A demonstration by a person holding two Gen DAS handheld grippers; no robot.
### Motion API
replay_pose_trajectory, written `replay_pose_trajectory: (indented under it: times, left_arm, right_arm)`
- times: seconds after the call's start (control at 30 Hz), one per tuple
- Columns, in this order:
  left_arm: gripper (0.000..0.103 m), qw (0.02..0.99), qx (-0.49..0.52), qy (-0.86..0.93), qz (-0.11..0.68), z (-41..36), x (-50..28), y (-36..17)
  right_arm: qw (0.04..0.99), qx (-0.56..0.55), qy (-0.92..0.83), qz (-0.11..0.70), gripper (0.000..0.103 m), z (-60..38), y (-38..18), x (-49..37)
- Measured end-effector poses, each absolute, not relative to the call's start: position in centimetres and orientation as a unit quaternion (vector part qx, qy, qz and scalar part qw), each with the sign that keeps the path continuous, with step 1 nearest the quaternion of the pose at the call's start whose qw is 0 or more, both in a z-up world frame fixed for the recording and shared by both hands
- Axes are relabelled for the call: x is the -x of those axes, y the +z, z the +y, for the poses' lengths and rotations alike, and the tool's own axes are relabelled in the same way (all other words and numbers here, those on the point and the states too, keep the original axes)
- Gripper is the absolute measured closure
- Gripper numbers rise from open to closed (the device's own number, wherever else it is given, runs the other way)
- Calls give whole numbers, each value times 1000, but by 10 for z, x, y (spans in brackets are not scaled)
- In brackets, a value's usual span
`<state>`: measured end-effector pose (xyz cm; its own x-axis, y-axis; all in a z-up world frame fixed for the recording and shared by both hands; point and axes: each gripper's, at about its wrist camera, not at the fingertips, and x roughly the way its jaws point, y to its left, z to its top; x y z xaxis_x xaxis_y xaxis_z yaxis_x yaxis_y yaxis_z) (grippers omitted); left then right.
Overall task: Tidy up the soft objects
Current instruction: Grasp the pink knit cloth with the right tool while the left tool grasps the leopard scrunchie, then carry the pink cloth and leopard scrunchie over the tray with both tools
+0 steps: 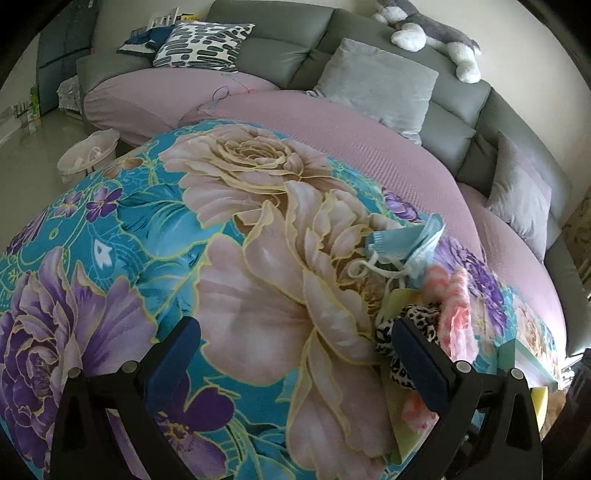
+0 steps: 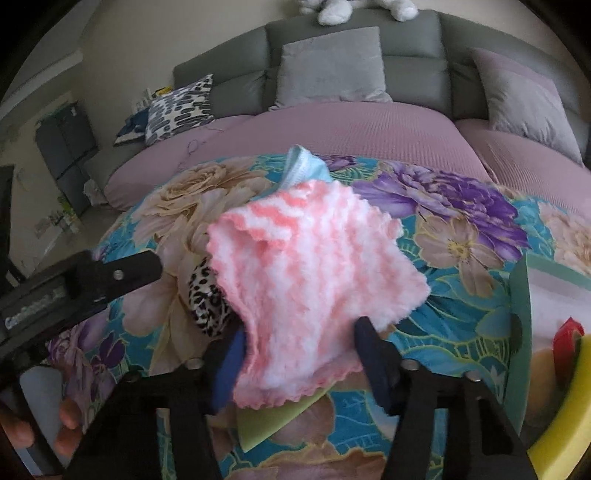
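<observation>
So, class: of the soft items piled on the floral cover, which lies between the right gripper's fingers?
The pink-and-white fluffy cloth. The leopard-print piece peeks out left of it, and the blue mask lies beyond it.

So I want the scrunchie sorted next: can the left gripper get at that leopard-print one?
Probably yes: the left gripper is open, and the leopard-print scrunchie lies by its right finger, though the pink cloth partly covers it.

A grey sofa is seen at the back, with pink covers laid on its seats. A spotted pillow and a grey pillow are leaned on it. A grey and white plush dog is laid on top. A white basket is placed on the floor. A big flower cloth is spread in front.
</observation>
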<state>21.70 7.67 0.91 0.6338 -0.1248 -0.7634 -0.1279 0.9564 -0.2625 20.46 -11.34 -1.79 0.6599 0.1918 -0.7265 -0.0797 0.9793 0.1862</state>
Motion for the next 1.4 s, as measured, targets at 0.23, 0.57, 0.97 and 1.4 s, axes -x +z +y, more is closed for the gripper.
replay_pose_trajectory:
  times: [0.23, 0.57, 0.97, 1.4]
  left_arm:
    - [0, 892, 158, -35, 423, 68, -217, 13]
    - [9, 882, 126, -91, 446, 27, -224, 2]
    - [81, 891, 126, -107, 423, 17, -223, 3]
    - [85, 924, 134, -141, 328, 9, -193, 66]
  right_arm:
    - [909, -110, 67, 396, 79, -133, -14, -201]
    - [917, -138, 46, 372, 83, -157, -1, -187]
    - [926, -151, 28, 344, 83, -181, 22, -161]
    - [946, -161, 2, 280, 83, -210, 67, -112]
